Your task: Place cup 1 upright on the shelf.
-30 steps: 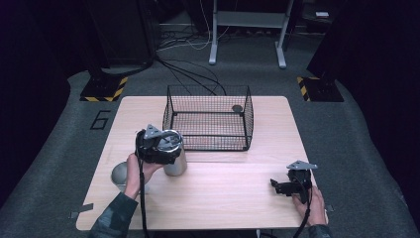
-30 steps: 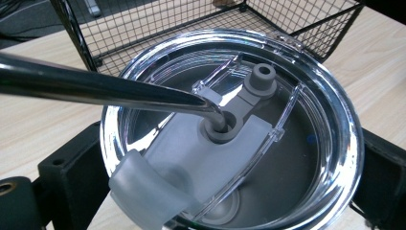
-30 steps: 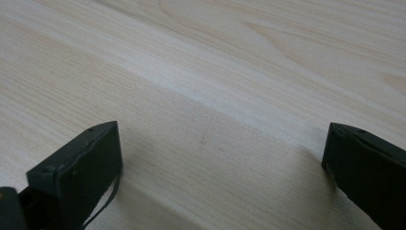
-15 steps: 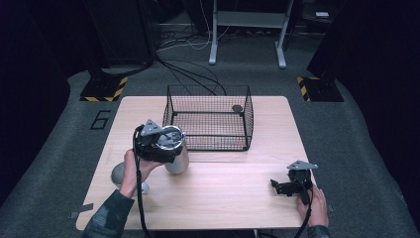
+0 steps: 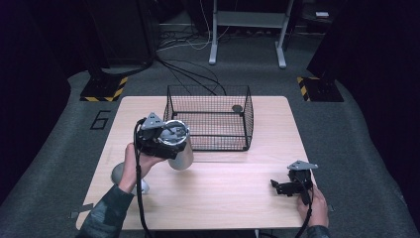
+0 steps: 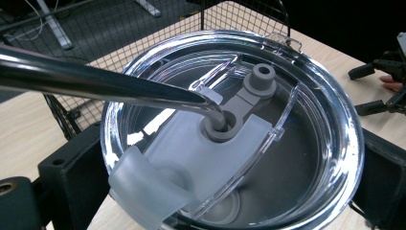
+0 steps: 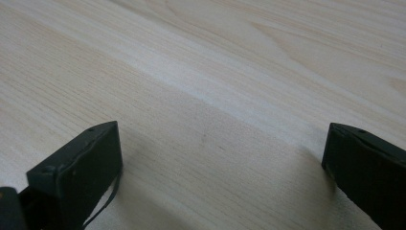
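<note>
L gripper (image 5: 166, 141) holds a steel tumbler (image 5: 179, 151) by its rim, jaws either side of the clear lid (image 6: 234, 129); a bent metal straw (image 6: 110, 86) goes through the lid's grey grommet. Tumbler is near the table's (image 5: 233, 198) left edge, abt mid-depth, tilted a bit; can't tell if its base touches the wood. Just behind and to its right stands a black wire basket (image 5: 208, 118) at the back-centre, w/ a small dark round item (image 5: 237, 107) inside near its far right corner; basket's front-left corner is close to the tumbler. A grey rounded object (image 5: 119, 173) sits by the left edge, partly behind the left forearm. R gripper (image 5: 287, 187) rests low near the front-right corner, jaws wide apart, nothing between them but bare wood, well apart from the tumbler.
</note>
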`<action>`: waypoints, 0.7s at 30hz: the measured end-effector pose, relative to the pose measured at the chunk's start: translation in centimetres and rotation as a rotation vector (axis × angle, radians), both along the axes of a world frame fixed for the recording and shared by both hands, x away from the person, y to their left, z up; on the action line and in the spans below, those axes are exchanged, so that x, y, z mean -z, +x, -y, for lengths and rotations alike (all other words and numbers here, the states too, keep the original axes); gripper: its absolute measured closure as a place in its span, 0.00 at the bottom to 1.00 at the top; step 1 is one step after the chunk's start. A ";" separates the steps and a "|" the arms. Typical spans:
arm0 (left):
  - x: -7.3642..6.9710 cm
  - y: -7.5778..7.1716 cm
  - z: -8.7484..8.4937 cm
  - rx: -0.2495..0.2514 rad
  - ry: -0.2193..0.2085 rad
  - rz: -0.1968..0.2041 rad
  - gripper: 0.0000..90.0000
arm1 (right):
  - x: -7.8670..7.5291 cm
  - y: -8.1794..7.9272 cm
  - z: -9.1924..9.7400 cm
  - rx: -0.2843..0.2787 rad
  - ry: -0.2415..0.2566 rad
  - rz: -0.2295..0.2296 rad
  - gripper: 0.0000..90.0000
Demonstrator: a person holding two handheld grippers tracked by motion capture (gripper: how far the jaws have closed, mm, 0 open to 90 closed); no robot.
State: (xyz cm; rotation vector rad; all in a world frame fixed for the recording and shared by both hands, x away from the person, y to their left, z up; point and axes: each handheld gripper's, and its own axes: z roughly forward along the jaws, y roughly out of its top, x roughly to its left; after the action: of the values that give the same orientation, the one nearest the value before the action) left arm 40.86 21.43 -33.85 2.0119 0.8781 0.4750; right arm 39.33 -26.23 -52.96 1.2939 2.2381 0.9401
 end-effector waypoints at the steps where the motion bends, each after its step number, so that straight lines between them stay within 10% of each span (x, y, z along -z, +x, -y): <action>1: -0.2 0.0 0.1 0.004 -0.002 0.001 0.04 | 0.0 0.0 0.0 0.000 0.000 0.000 0.00; 21: -3.4 0.9 1.0 0.062 -0.045 0.011 0.04 | 0.0 0.0 0.0 0.001 0.006 -0.002 0.00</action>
State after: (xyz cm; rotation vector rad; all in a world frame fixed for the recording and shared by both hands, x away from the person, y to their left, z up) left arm 41.77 20.45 -30.46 1.9871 0.8106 0.4280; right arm 39.32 -26.22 -52.97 1.2984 2.2379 0.9461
